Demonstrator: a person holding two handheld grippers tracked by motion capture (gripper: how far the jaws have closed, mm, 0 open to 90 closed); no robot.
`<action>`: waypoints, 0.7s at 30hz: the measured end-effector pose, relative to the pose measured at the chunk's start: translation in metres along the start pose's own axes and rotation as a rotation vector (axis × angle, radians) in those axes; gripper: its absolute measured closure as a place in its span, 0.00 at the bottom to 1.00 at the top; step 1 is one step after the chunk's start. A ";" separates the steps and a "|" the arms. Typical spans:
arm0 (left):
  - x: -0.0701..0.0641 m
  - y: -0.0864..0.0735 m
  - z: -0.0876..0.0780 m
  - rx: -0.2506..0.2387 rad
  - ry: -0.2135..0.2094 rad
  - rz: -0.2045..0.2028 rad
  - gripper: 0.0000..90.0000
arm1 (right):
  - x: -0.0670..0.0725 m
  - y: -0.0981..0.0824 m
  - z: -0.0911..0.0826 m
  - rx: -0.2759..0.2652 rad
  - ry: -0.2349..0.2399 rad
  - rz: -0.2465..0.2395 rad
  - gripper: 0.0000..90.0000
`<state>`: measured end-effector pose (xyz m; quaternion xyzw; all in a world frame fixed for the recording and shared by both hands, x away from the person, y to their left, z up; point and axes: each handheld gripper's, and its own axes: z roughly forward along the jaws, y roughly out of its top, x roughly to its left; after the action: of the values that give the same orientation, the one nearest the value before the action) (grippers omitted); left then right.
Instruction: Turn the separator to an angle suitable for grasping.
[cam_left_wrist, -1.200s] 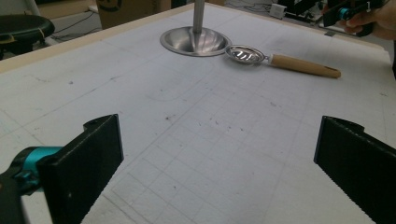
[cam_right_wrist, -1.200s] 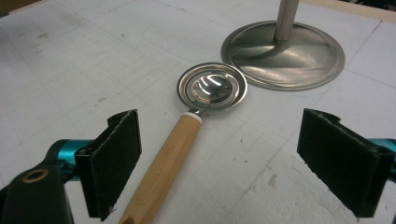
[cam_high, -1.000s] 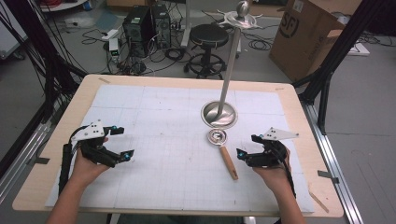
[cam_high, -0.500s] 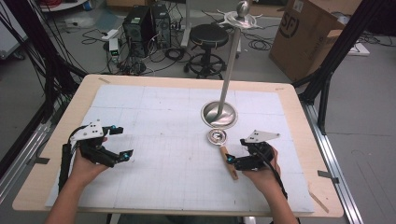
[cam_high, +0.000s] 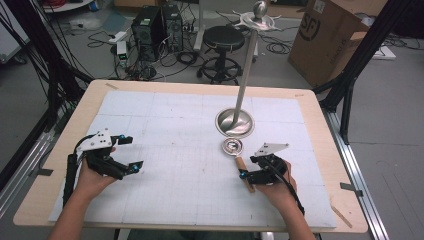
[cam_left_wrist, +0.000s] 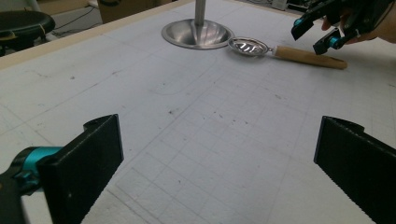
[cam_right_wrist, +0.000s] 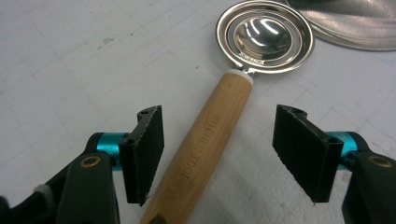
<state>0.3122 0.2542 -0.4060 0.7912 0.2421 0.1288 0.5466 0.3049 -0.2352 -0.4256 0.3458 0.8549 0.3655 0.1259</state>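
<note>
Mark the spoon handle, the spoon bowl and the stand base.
handle (cam_right_wrist: 210, 135), right gripper view, mid-length on the engraved wood.
bowl (cam_right_wrist: 264, 32), right gripper view, centre of the shiny dish.
base (cam_high: 235, 122), high view, steel disc beside the pole foot.

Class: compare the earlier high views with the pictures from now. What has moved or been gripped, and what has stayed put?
The right gripper moved left over the utensil's wooden handle; its jaws have been closing around it, not yet touching. The left gripper, utensil and metal stand stayed put.
</note>
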 end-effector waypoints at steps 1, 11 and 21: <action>0.000 0.000 0.000 0.000 0.000 0.000 0.02 | 0.000 0.000 0.000 0.002 -0.003 -0.003 0.38; -0.001 0.000 0.001 0.004 -0.008 -0.001 0.02 | 0.004 -0.001 0.007 0.039 0.018 -0.012 0.48; 0.000 -0.001 0.003 0.018 -0.010 0.004 0.02 | 0.006 -0.002 0.015 0.090 -0.022 0.001 0.58</action>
<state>0.3135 0.2519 -0.4086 0.7972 0.2387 0.1238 0.5405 0.3065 -0.2236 -0.4373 0.3553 0.8691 0.3228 0.1193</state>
